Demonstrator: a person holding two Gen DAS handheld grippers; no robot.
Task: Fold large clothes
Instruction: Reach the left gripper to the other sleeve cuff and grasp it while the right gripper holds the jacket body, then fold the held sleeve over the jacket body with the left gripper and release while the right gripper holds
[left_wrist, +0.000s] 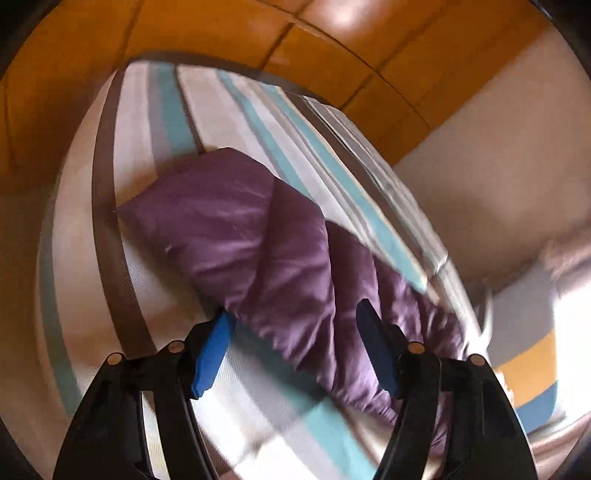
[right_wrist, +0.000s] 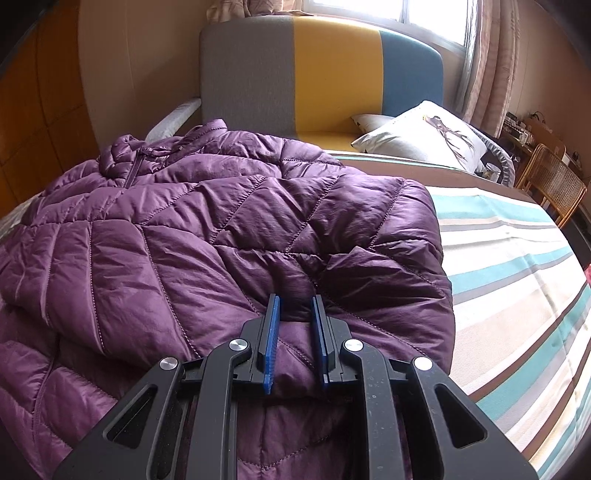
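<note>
purple jacket (right_wrist: 207, 229), no legible writing

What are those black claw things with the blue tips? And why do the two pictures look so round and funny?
Those are grippers: two-finger tongs that a person holds, one in each hand. Each has a small camera that looks out along its fingers through a very wide lens, which bends the picture round.

One picture is from the left gripper, the other from the right gripper.

A puffy purple jacket lies on a bed with a striped sheet. A pillow sits near the headboard.

The right gripper pinches a fold of the jacket between its blue pads. The left gripper is open, with the jacket's edge between its fingers, not yet squeezed.
</note>
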